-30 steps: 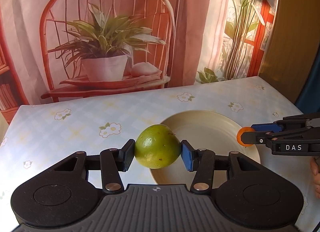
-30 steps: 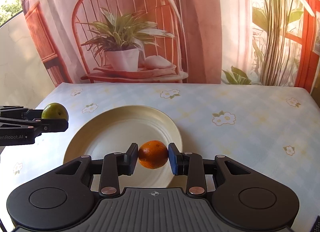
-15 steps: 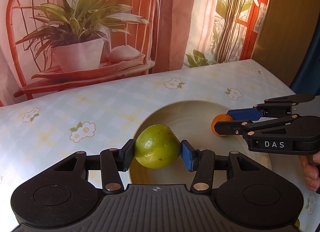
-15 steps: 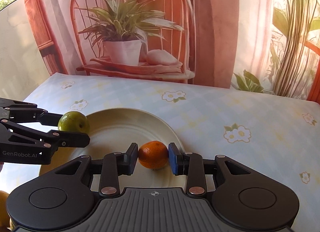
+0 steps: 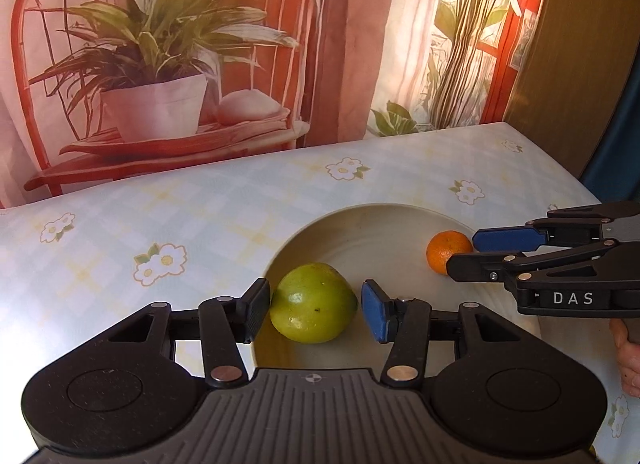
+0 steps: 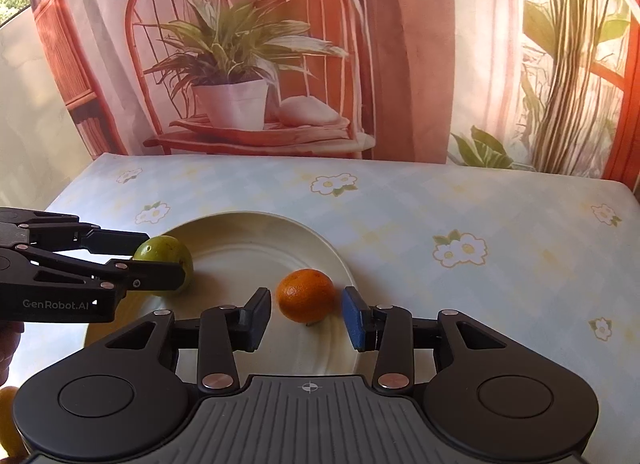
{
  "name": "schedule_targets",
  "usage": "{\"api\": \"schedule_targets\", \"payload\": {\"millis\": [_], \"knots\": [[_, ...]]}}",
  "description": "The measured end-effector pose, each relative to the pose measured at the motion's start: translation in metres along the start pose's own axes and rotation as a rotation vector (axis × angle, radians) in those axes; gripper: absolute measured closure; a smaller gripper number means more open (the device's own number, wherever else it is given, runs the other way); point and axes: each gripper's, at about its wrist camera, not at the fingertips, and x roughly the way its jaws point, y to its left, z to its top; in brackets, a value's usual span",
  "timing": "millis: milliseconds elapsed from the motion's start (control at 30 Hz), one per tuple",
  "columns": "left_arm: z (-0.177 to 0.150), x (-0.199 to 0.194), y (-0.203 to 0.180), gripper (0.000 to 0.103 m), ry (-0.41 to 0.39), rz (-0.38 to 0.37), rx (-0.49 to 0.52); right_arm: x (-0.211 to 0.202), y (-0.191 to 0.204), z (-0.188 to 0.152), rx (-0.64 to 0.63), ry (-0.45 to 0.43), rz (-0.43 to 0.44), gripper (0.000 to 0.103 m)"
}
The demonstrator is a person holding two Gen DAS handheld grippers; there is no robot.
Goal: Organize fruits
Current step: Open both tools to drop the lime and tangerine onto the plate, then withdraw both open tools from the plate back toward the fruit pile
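Observation:
A green fruit (image 5: 314, 304) rests on the left part of the cream plate (image 5: 360, 211). My left gripper (image 5: 316, 310) straddles it; the black pad sits at its left side, and a thin gap shows before the blue pad. A small orange (image 6: 306, 296) lies near the plate's (image 6: 248, 260) right side between the fingers of my right gripper (image 6: 306, 316). Those jaws are opening, with gaps on both sides of the orange. The right wrist view shows the left gripper (image 6: 164, 256) around the green fruit (image 6: 160, 250). The left wrist view shows the right gripper (image 5: 462, 252) at the orange (image 5: 444, 252).
The plate sits on a floral checked tablecloth (image 6: 480, 223) before a printed backdrop (image 6: 240, 63) of a chair and potted plant. A yellow fruit (image 6: 6, 424) peeks in at the lower left. A hand (image 5: 628, 352) grips the right tool. A wooden panel (image 5: 580, 43) stands at the far right.
Both grippers moved in over the plate and down, setting their fruits on it. The right jaws widened off the orange. A small gap appeared beside the green fruit.

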Motion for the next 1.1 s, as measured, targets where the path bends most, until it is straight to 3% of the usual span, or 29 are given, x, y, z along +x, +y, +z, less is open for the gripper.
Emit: {"api": "schedule_targets", "payload": {"millis": [167,467,1100], "knots": [[0.0,-0.024,-0.001,0.05,-0.03,0.011,-0.011,-0.023,-0.004,-0.005,0.055,-0.027,-0.007,0.066],[-0.015,-0.078,-0.003,0.05,-0.047,0.108,0.013,-0.065,-0.005,-0.021,0.107,-0.07,-0.027,0.066],[-0.06,-0.16,-0.012,0.049,-0.095,0.251,-0.065,-0.13,0.026,-0.071,0.189,-0.143,-0.044,0.066]]}}
